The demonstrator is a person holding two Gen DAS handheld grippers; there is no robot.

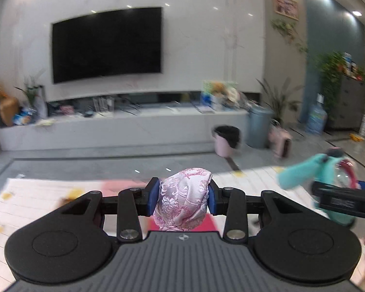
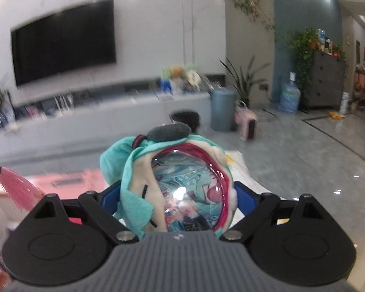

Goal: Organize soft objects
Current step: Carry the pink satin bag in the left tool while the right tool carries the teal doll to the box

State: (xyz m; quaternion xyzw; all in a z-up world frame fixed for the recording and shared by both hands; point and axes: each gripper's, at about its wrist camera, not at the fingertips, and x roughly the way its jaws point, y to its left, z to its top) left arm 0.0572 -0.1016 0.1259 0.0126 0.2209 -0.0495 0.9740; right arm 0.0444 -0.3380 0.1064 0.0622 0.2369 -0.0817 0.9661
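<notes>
My left gripper (image 1: 184, 198) is shut on a pink brocade pouch (image 1: 182, 199), held up above a white and pink mat (image 1: 48, 194). Its blue pads (image 1: 153, 197) press the pouch from both sides. My right gripper (image 2: 180, 199) is shut on a teal plush toy (image 2: 177, 187) with a clear round window and red rim. The same toy (image 1: 304, 172) and right gripper show at the right edge of the left wrist view. A pink tassel (image 2: 17, 189) hangs at the left of the right wrist view.
A long grey TV bench (image 1: 124, 129) with clutter stands under a wall TV (image 1: 107, 43). A pink bin (image 1: 226, 141), a grey bin (image 1: 258, 126) and a pink bag (image 1: 279, 141) stand on the tiled floor. Plants and a water jug (image 2: 289, 97) are at the right.
</notes>
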